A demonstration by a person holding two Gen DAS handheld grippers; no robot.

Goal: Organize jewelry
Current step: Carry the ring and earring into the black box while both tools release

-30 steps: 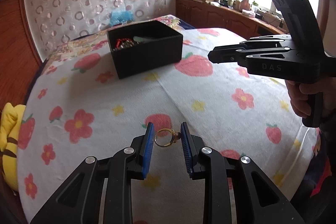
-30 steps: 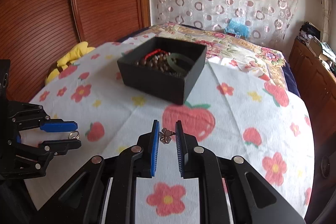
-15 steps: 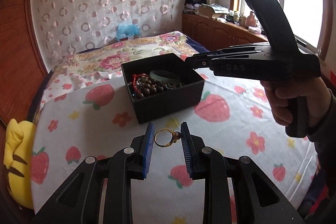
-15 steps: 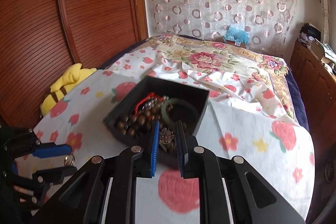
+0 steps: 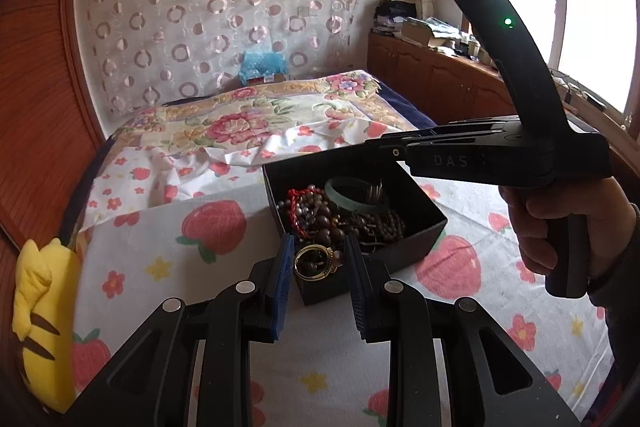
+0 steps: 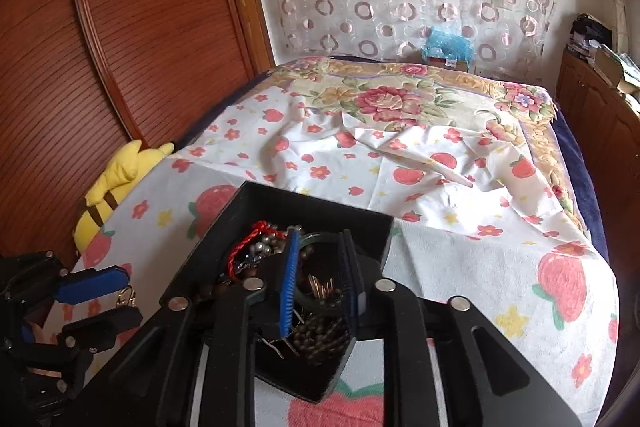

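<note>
An open black box [image 5: 400,251] [image 6: 304,203] stands on the strawberry-print cloth. It holds brown beads [image 5: 320,223], a red cord [image 6: 240,247] and a green bangle [image 5: 348,201]. My left gripper [image 5: 318,247] [image 6: 96,295] is shut on a gold ring [image 5: 316,277] [image 6: 126,295] just over the box's near corner. My right gripper [image 6: 320,239] [image 5: 384,147], held by a hand, hovers over the box's inside with its jaws opening. Nothing is pressed between its pads. A small gold-pronged piece [image 6: 320,285] [image 5: 374,193] is below them, over the bangle.
A yellow plush toy [image 5: 40,307] [image 6: 116,179] lies at the cloth's left edge by the wooden sliding door [image 6: 140,47]. A bed with a floral cover [image 6: 400,99] is beyond the box. Wooden cabinets [image 5: 440,83] line the window side.
Both grippers have travelled forward to the box, which now lies right under them. The right jaws have spread and the small piece has left them. The ring stays in the left jaws.
</note>
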